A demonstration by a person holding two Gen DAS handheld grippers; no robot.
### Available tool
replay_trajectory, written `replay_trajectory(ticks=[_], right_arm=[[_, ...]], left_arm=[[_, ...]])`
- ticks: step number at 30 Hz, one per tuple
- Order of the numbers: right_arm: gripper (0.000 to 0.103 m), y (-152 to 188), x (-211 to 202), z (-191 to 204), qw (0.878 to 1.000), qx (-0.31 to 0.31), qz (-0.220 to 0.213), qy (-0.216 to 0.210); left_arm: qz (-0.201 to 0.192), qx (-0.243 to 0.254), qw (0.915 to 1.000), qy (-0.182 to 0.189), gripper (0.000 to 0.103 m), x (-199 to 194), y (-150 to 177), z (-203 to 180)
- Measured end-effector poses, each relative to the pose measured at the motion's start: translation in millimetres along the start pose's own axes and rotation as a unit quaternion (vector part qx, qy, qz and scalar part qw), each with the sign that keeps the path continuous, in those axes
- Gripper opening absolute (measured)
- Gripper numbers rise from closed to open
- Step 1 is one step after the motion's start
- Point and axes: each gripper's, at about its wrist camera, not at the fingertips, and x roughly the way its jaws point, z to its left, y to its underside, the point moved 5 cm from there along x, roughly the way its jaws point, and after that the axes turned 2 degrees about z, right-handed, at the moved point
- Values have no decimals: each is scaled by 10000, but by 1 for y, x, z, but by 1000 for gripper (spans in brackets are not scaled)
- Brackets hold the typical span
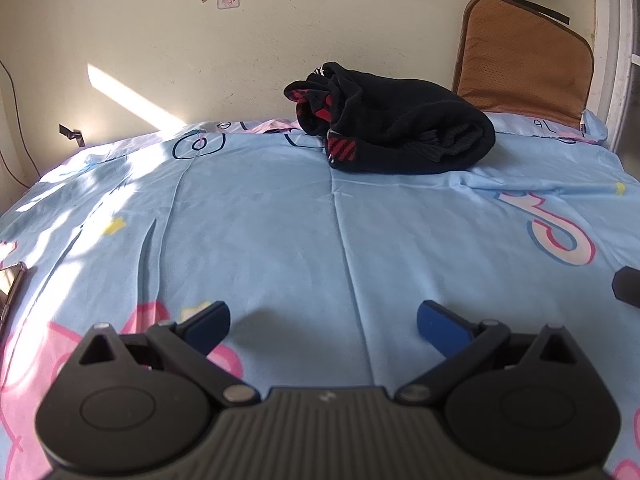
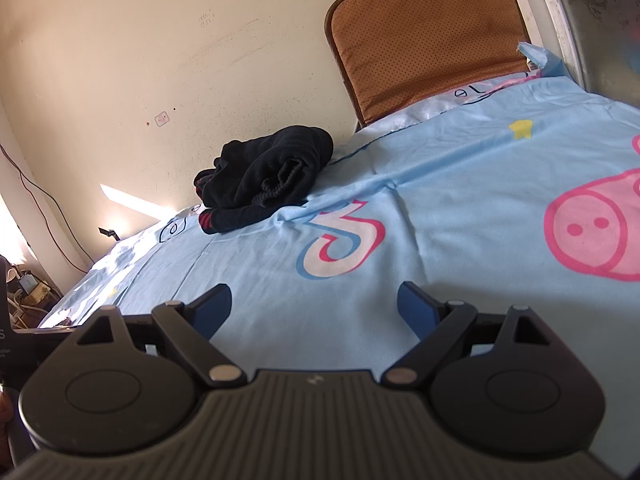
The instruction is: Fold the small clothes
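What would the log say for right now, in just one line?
left gripper: open, empty | right gripper: open, empty | black garment with red stripes: bunched, unfolded, near wall | blue cartoon-print bedsheet: bare in front

Blue cartoon-print sheet [image 1: 280, 220] across bed, brown cushion [image 1: 524, 60] far right vs wall, phone [image 1: 10, 284] near left edge

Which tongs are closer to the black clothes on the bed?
Left, probably. The left tongs face the black clothes almost straight ahead, and they look bigger there. From the right tongs the clothes lie ahead-left and look smaller. Neither touches them.
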Motion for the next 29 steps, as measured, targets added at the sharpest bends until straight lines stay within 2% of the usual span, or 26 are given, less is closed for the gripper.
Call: replay_trajectory(ticks=[19,29], right_arm=[[92,-1,1,1,10000,2,-11,6],[92,-2,-2,1,9999,-55,-107,36]], left_arm=[[-78,94,9999,-104,103,-2,0,-1],[-242,373,9990,96,103,-7,0,-10]])
